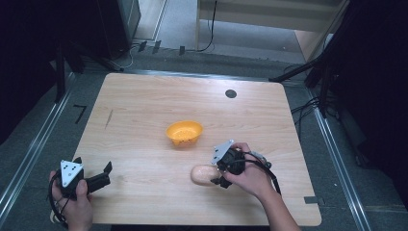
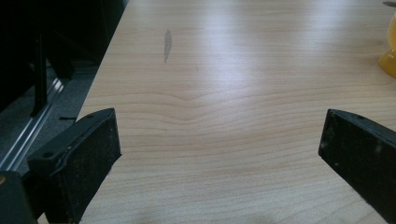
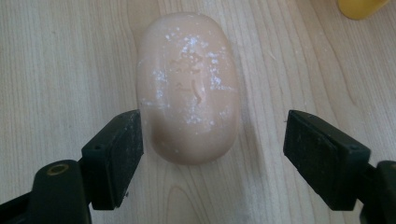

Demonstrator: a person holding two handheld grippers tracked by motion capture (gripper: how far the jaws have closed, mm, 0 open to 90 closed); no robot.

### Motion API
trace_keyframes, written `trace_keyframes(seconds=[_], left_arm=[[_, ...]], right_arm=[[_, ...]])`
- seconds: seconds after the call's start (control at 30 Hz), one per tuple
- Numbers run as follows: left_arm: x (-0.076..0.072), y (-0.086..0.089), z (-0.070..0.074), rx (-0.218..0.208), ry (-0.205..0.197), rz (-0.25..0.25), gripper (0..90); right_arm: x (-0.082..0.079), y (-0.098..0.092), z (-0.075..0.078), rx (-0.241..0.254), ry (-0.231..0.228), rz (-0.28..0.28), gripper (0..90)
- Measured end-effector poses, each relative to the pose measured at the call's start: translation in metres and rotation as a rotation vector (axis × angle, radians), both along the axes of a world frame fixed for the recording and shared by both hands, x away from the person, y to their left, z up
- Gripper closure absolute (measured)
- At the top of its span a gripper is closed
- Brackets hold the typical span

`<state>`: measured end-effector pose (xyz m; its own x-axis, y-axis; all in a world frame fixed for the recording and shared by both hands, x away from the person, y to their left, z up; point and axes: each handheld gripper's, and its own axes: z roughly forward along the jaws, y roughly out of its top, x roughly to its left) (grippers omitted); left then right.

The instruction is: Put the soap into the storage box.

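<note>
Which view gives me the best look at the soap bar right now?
The right gripper view: the soap bar lies close up between the open jaws, its stamped mark and white flecks clear. In the high view the soap bar is small and partly covered by the right gripper. The left gripper view faces bare table.

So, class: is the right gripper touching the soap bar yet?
Cannot tell. In the right gripper view the right gripper is open around the soap bar: one jaw clearly stands off, the other sits right at the bar's edge, with neither gap nor contact plain.
</note>
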<state>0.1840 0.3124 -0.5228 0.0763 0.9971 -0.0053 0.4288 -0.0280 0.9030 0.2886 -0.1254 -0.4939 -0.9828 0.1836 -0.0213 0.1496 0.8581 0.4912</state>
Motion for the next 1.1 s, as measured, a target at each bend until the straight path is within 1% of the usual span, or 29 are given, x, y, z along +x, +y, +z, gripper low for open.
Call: trace_keyframes(seconds=[0.03, 0.17, 0.33, 0.6, 0.77, 1.07, 1.1], left_arm=[[0.0, 0.0, 0.0, 0.0, 0.001, 0.001, 0.0], [0.0, 0.0, 0.0, -0.001, 0.0, 0.001, 0.0], [0.0, 0.0, 0.0, 0.0, 0.0, 0.002, 0.0], [0.0, 0.0, 0.0, -0.004, 0.002, 0.003, 0.0], [0.0, 0.0, 0.0, 0.001, 0.004, 0.001, 0.0], [0.0, 0.0, 0.0, 0.005, 0.007, -0.001, 0.0], [0.0, -0.001, 0.0, 0.005, 0.007, -0.001, 0.0]], right_arm=[[0.0, 0.001, 0.0, -0.001, -0.003, 0.006, 20.6], [-0.001, 0.003, -0.001, 0.008, 0.008, 0.021, 20.0], [-0.003, 0.008, -0.003, 0.007, 0.016, 0.019, 20.1], [-0.003, 0.015, -0.007, -0.007, 0.024, 0.033, 21.3], [-0.003, 0.019, -0.009, -0.016, 0.029, 0.037, 22.0], [-0.002, 0.024, -0.014, -0.037, 0.043, 0.032, 25.6], [-0.002, 0.025, -0.014, -0.04, 0.039, 0.029, 26.0]])
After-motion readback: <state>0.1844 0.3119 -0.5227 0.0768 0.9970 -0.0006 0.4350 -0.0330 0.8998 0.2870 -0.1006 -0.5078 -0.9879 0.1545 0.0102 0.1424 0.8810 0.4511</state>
